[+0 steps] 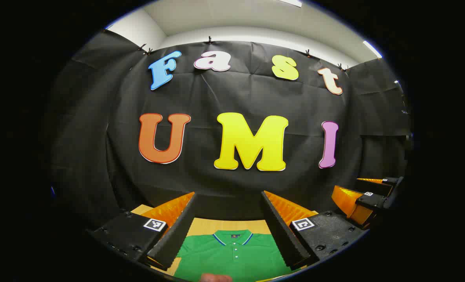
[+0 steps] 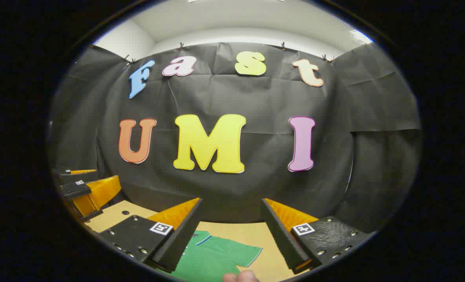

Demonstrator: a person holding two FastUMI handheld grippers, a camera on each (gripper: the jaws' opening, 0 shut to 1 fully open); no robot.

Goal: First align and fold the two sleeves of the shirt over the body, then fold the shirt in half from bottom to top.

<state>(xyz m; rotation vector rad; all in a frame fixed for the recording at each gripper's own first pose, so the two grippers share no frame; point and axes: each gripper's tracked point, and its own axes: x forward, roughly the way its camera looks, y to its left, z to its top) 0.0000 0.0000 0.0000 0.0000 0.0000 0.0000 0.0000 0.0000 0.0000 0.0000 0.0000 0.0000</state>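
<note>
In the left gripper view, the left gripper (image 1: pixel 229 219) hangs above the table (image 1: pixel 228 226), fingers spread wide and holding nothing. Between them lies the green shirt (image 1: pixel 232 254), flat and face up, collar toward the far wall. At the right edge the right gripper (image 1: pixel 367 197) hovers at about the same height. Both sleeves look unfolded, so I judge the task barely begun. A fingertip (image 1: pixel 216 277) shows at the near edge.

In the right gripper view, the right gripper (image 2: pixel 230 223) is also released and empty. Below it the shirt (image 2: pixel 212 258) shows one short sleeve (image 2: pixel 248 252) spread toward the right on bare table (image 2: pixel 256 233). The left gripper (image 2: pixel 85 192) floats at the left.

Risks: pinching one layer only, or dragging the cloth, would skew the fold. Open tabletop lies beyond the collar and right of the sleeve; the wall stands close behind the far edge.
</note>
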